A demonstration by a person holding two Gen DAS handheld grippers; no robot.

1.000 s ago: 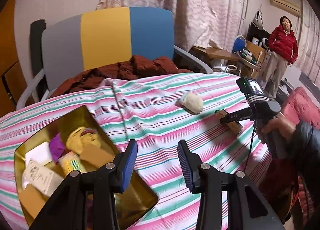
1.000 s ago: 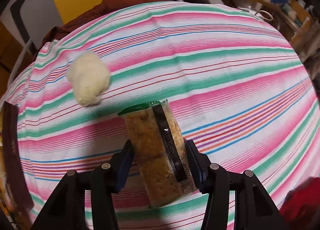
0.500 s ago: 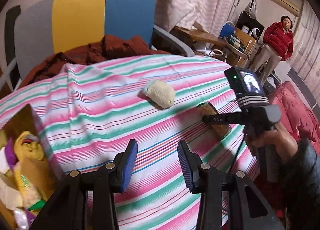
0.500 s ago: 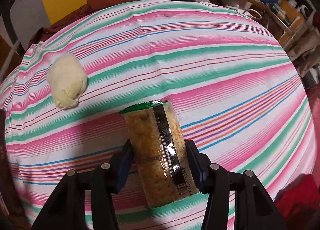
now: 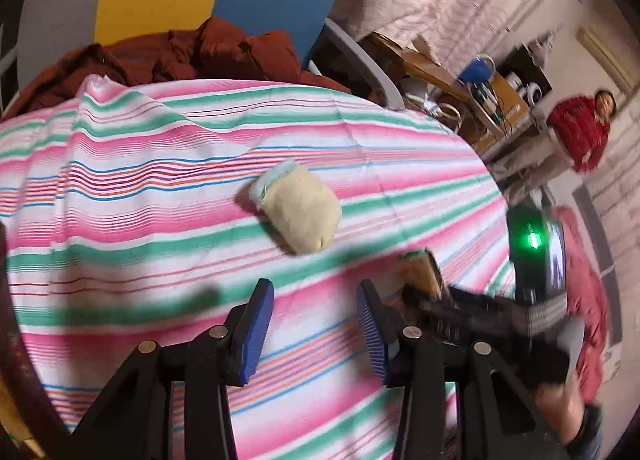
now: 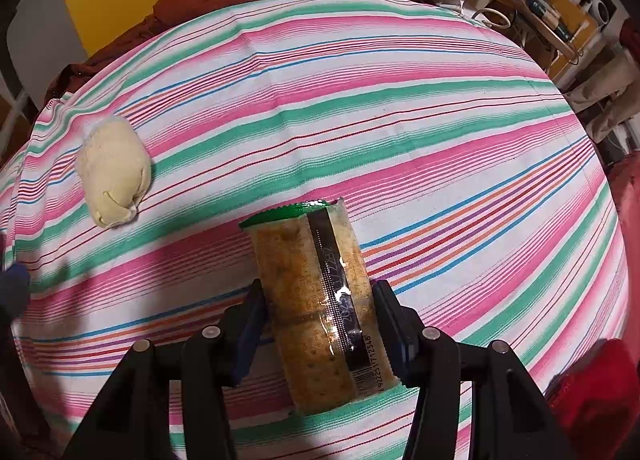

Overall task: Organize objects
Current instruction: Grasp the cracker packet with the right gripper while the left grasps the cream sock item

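Blue-padded right tool (image 6: 318,324) clamps a cracker packet (image 6: 316,312); left tool (image 5: 316,330) gapes wide, holding nothing.

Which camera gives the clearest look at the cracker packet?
The right wrist view: the cracker packet fills the centre, sharp, clamped in the right gripper. The left wrist view catches only its blurred tip beyond the open left gripper.
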